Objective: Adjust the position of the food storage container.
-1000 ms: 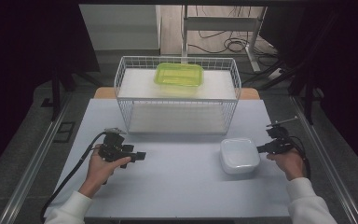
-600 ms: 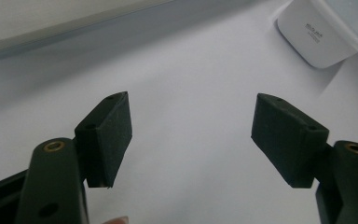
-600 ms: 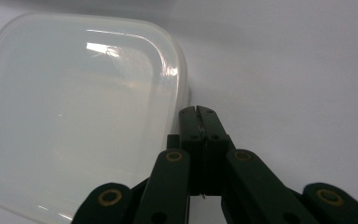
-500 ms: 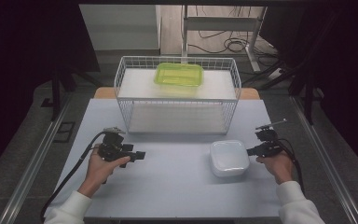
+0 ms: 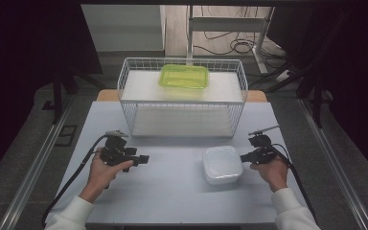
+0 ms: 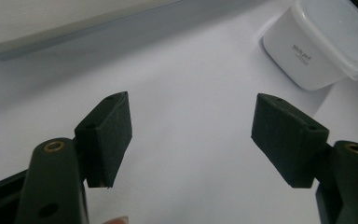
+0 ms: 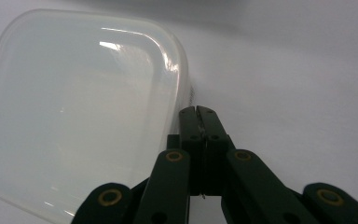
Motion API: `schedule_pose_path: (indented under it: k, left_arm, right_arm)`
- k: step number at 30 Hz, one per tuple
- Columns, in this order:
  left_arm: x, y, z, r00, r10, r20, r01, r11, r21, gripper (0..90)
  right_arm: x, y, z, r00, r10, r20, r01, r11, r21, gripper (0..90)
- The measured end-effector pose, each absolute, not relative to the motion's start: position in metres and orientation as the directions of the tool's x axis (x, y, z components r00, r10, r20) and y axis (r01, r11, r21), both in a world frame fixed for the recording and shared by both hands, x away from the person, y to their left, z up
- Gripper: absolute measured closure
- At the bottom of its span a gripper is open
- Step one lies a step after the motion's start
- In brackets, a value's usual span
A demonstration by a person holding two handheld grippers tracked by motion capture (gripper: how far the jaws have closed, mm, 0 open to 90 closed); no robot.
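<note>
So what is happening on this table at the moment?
A person holds a hand-held gripper in each hand over a pale table. The right hand-held gripper is shut, its tips against the side of a white lidded container, apparently nudging it. The left hand-held gripper is open and holds nothing. Farther back, a green container sits in a white wire basket.
</note>
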State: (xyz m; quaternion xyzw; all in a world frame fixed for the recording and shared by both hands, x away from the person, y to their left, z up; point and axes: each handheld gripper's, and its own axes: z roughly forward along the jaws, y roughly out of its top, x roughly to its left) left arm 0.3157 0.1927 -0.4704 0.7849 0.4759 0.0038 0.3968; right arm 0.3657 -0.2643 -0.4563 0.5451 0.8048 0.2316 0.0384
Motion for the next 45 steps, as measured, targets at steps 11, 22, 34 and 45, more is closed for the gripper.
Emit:
schedule_pose_path:
  k: [11, 22, 34, 45]
  left_arm:
    - [0.316, 0.194, -0.469, 0.542, 0.752, -0.374, 0.745, -0.224, 0.629, 28.4]
    - [0.316, 0.195, -0.469, 0.546, 0.752, -0.370, 0.742, -0.229, 0.630, 28.3]
    - [0.316, 0.194, -0.470, 0.545, 0.754, -0.367, 0.744, -0.233, 0.626, 28.3]
    - [0.314, 0.197, -0.471, 0.535, 0.764, -0.361, 0.746, -0.225, 0.627, 28.3]
  right_arm:
    - [0.356, -0.236, -0.458, -0.444, 0.874, 0.199, 0.843, 0.332, 0.422, 89.1]
    - [0.346, -0.210, -0.460, -0.472, 0.854, 0.220, 0.833, 0.350, 0.429, 89.0]
    - [0.341, -0.178, -0.464, -0.531, 0.814, 0.237, 0.804, 0.396, 0.444, 89.0]
    - [0.341, -0.172, -0.464, -0.562, 0.789, 0.248, 0.784, 0.413, 0.463, 88.9]
